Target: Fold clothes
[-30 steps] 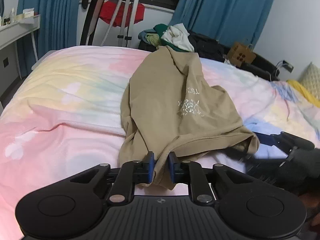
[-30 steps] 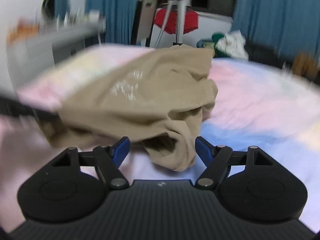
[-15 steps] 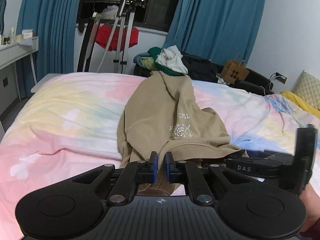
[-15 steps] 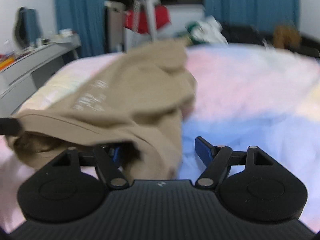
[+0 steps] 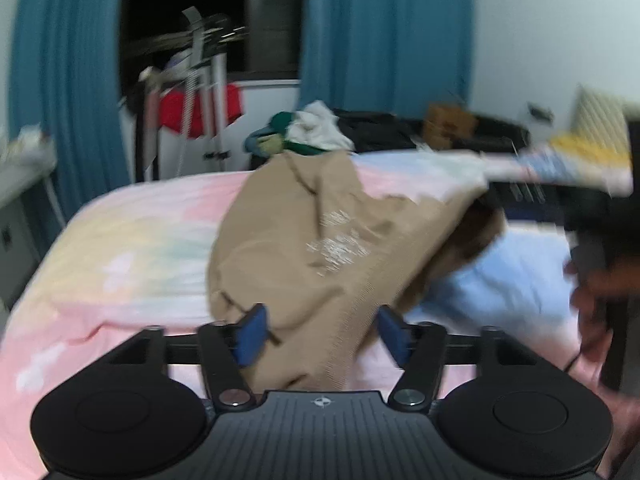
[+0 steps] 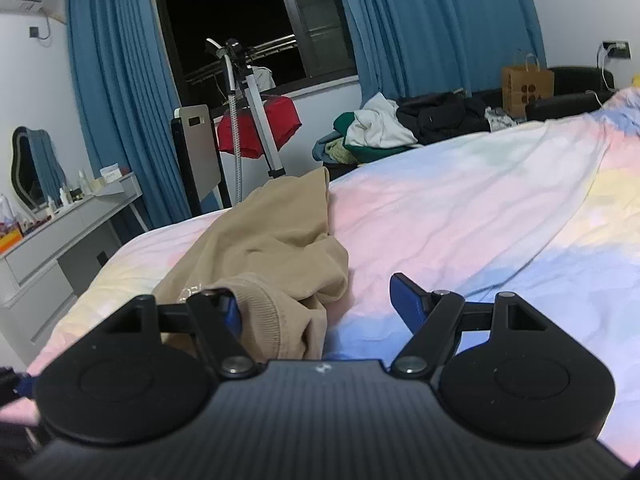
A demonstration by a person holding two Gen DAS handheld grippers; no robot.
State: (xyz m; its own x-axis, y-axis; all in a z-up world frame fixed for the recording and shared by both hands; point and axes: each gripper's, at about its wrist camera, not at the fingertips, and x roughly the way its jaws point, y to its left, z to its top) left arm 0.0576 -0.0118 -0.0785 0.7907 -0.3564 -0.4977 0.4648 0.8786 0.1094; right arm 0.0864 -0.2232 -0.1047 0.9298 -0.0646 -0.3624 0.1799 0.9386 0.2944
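Note:
A tan T-shirt (image 5: 320, 240) with a white chest print lies bunched along the pastel bedspread (image 5: 120, 240). My left gripper (image 5: 322, 334) is open, and the shirt's ribbed hem sits loose between its blue pads. The shirt's right edge is lifted off the bed near the other hand-held gripper at the right of this blurred view. In the right wrist view the shirt (image 6: 272, 248) lies left of centre. My right gripper (image 6: 320, 312) is open; the ribbed hem drapes over its left finger (image 6: 230, 312).
A pile of clothes (image 6: 372, 132) and a paper bag (image 6: 526, 86) stand beyond the bed's far edge. A garment steamer stand with a red cloth (image 6: 256, 128) is by the window. A grey desk (image 6: 60, 240) stands left of the bed.
My left gripper has opened and let go of the shirt's hem. The right gripper has moved under the hem and stays open. The shirt's right edge has risen.

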